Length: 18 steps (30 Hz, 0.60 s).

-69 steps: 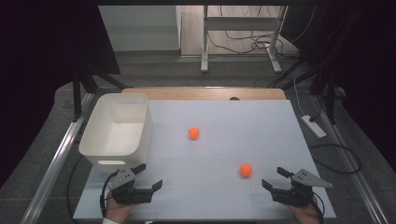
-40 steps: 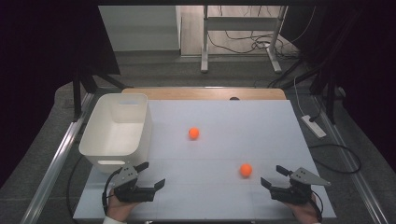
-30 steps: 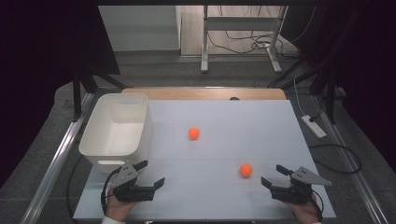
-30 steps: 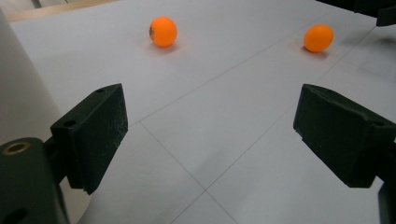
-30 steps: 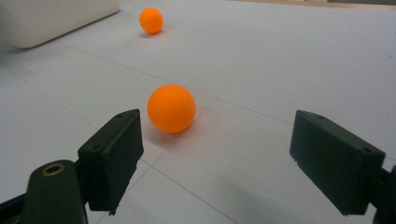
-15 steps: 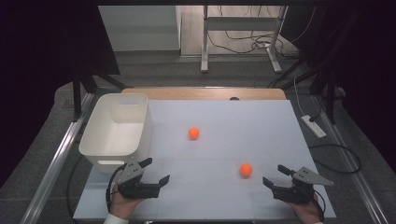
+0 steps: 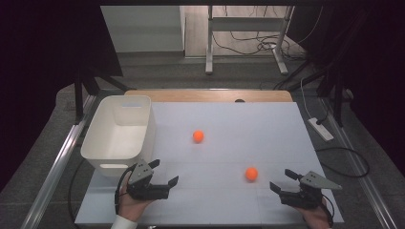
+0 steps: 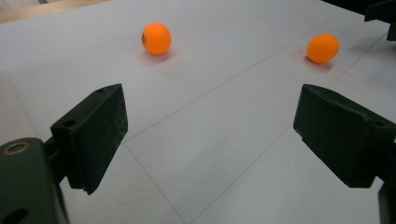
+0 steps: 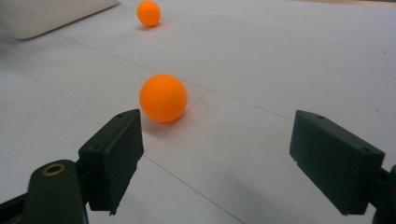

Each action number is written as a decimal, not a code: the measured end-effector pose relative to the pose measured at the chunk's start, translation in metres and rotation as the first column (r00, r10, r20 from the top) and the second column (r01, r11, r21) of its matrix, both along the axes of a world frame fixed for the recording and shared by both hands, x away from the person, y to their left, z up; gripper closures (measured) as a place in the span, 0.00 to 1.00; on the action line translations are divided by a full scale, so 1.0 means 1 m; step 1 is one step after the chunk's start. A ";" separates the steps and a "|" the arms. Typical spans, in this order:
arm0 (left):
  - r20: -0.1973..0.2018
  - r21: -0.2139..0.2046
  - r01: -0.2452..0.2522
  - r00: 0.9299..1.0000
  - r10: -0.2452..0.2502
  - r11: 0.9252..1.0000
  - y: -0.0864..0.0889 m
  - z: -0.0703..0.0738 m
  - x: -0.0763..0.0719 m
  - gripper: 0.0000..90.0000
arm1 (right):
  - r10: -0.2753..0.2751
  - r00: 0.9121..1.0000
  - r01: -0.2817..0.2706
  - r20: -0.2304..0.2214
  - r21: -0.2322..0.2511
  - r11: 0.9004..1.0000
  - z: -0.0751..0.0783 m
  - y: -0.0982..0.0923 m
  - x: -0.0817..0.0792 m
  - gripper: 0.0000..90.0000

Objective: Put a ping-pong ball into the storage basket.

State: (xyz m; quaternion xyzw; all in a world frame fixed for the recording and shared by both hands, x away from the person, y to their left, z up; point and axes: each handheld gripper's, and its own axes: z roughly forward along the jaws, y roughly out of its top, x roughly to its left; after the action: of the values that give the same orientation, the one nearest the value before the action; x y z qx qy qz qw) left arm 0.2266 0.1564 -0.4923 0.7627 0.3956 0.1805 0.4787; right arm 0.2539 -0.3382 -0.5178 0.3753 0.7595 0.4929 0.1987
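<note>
Right gripper view: smooth round orange ball (image 9: 163, 98) on matte table (image 9: 289, 60)

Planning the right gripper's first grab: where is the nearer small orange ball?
In the high view the nearer small orange ball lies on the white table, just ahead-left of the right gripper.

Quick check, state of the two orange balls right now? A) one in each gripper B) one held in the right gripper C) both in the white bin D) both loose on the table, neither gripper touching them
D: both orange balls lie on the white table, apart from the open left gripper and right gripper; none is in the white bin.
</note>
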 end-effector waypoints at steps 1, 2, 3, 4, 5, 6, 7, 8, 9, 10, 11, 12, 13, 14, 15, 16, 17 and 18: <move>0.003 0.002 0.001 1.000 -0.001 1.000 -0.001 0.001 0.001 0.12 | 0.000 1.000 0.000 0.000 -0.001 1.000 0.000 0.000 0.000 0.19; 0.003 0.004 0.004 1.000 -0.004 1.000 -0.002 0.003 0.001 0.12 | -0.001 1.000 0.001 -0.001 -0.004 1.000 0.000 0.000 -0.001 0.19; 0.004 0.005 0.004 1.000 -0.004 1.000 -0.003 0.004 0.002 0.12 | -0.001 1.000 0.001 -0.001 -0.005 1.000 0.000 0.000 -0.001 0.19; 0.005 0.006 0.005 1.000 -0.005 1.000 -0.003 0.005 0.003 0.12 | -0.003 1.000 0.003 0.000 -0.004 1.000 0.000 0.000 0.000 0.19; 0.004 0.004 0.005 1.000 -0.005 1.000 -0.003 0.006 0.003 0.12 | -0.004 1.000 0.004 0.001 -0.003 1.000 0.000 0.000 0.000 0.19; 0.004 0.000 0.004 1.000 -0.004 1.000 -0.003 0.006 0.004 0.12 | -0.003 1.000 0.003 -0.001 -0.001 1.000 0.000 0.000 0.000 0.19; 0.000 -0.006 0.004 1.000 -0.004 1.000 -0.003 0.007 0.005 0.12 | -0.003 1.000 0.003 -0.002 -0.003 1.000 0.000 0.000 0.000 0.19; -0.003 -0.012 0.005 1.000 -0.005 1.000 -0.003 0.008 0.006 0.12 | -0.002 1.000 0.002 -0.003 -0.001 1.000 0.000 0.001 0.000 0.19; -0.006 -0.014 0.004 1.000 -0.004 1.000 -0.004 0.008 0.007 0.12 | -0.002 1.000 0.002 -0.003 -0.002 1.000 0.000 0.001 0.000 0.19; -0.007 -0.013 0.003 1.000 -0.003 1.000 -0.004 0.009 0.008 0.12 | -0.002 1.000 0.002 -0.002 -0.004 1.000 0.000 0.001 0.000 0.19; -0.009 -0.014 0.003 1.000 -0.003 1.000 -0.005 0.009 0.008 0.12 | -0.001 1.000 0.001 -0.002 -0.004 1.000 0.000 0.001 0.000 0.19; -0.009 -0.014 0.003 1.000 -0.003 1.000 -0.005 0.009 0.008 0.12 | -0.001 1.000 0.001 -0.002 -0.003 1.000 0.000 0.001 0.001 0.19; -0.007 -0.013 0.003 1.000 -0.003 1.000 -0.006 0.010 0.009 0.12 | -0.001 1.000 0.001 -0.002 -0.003 1.000 0.000 0.001 0.001 0.19; -0.007 -0.013 0.003 1.000 -0.003 1.000 -0.006 0.010 0.009 0.12 | -0.001 1.000 0.001 -0.002 -0.003 1.000 0.000 0.001 0.001 0.19; -0.007 -0.011 0.006 1.000 -0.006 1.000 -0.007 0.011 0.010 0.12 | -0.002 1.000 0.002 -0.001 -0.004 1.000 0.001 0.001 0.001 0.19; -0.008 -0.009 0.006 1.000 -0.006 1.000 -0.008 0.012 0.011 0.12 | -0.002 1.000 0.002 -0.001 -0.004 1.000 0.001 0.001 0.001 0.19; -0.008 -0.007 0.005 1.000 -0.005 1.000 -0.010 0.013 0.012 0.12 | 0.001 1.000 -0.001 0.000 -0.002 1.000 0.000 0.001 0.002 0.19; -0.008 -0.008 0.005 1.000 -0.005 1.000 -0.011 0.013 0.012 0.12 | 0.002 1.000 -0.002 -0.001 -0.004 1.000 0.000 0.002 0.002 0.19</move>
State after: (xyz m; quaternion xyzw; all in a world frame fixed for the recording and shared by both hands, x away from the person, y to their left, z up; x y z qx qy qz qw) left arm 0.2387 0.1459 -0.4792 0.7624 0.3963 0.1749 0.4807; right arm 0.2558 -0.3363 -0.5175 0.3744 0.7609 0.4912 0.1988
